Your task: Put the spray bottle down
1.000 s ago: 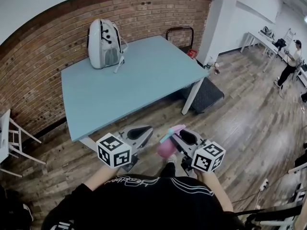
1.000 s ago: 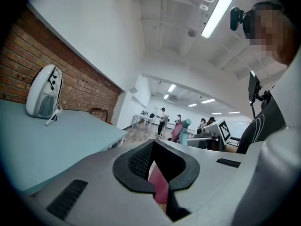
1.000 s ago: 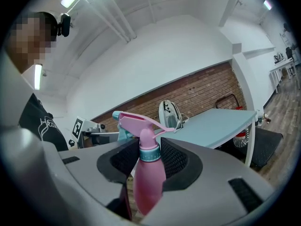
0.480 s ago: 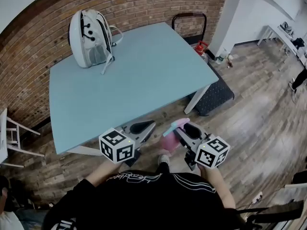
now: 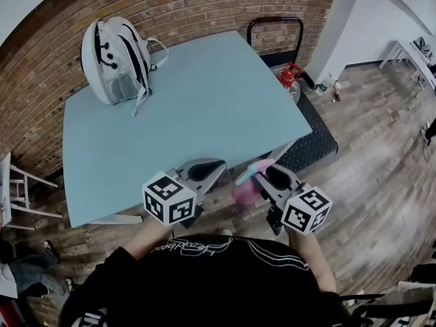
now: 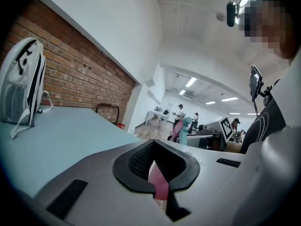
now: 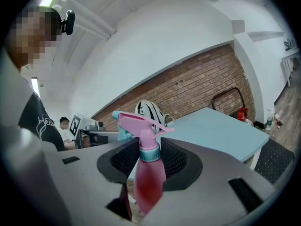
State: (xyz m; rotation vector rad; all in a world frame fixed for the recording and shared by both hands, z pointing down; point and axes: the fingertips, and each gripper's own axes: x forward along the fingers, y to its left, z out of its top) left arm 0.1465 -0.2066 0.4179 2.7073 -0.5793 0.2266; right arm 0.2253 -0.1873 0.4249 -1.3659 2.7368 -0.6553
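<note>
A pink spray bottle [image 5: 245,188] with a pink trigger head and teal nozzle hangs upright in my right gripper [image 5: 264,176], which is shut on its neck [image 7: 149,150]. The bottle is in the air over the wooden floor, just short of the front edge of the light blue table [image 5: 204,107]. To its left, at about the same height and level with that edge, my left gripper [image 5: 203,172] has its jaws together and holds nothing. In the left gripper view [image 6: 153,149] the pink bottle shows through the hollow of the pads.
A white backpack [image 5: 112,56] stands upright at the table's far left, near the brick wall. A black cart frame [image 5: 276,29], a red canister [image 5: 291,73] and a black mat [image 5: 317,138] lie right of the table. At the left edge is a white chair [image 5: 17,189].
Both grippers have come forward together toward the table, from well back over the floor up to its front edge. The bottle stays in the right gripper.
</note>
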